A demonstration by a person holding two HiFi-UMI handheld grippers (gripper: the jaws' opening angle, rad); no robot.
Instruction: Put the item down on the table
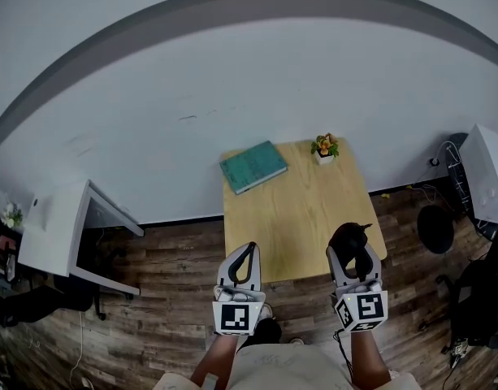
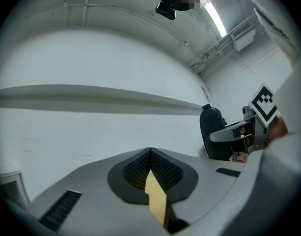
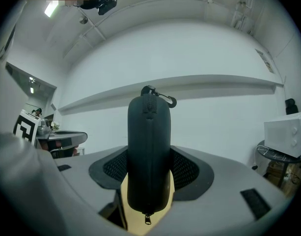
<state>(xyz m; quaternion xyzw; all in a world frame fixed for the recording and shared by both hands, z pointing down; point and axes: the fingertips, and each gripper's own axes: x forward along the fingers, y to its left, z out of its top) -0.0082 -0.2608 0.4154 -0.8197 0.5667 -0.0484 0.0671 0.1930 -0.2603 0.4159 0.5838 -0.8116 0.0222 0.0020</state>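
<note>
A black zipped case stands upright between the pads of my right gripper, which is shut on it, zipper facing the camera and a small clip at its top. In the head view the case and right gripper hang over the near right corner of the wooden table. My left gripper is at the table's near left edge. Its fingertips meet, and nothing is between them in the left gripper view.
A teal book lies at the table's back left and a small potted plant at its back right. A white desk stands to the left. A white microwave and a black stool are to the right.
</note>
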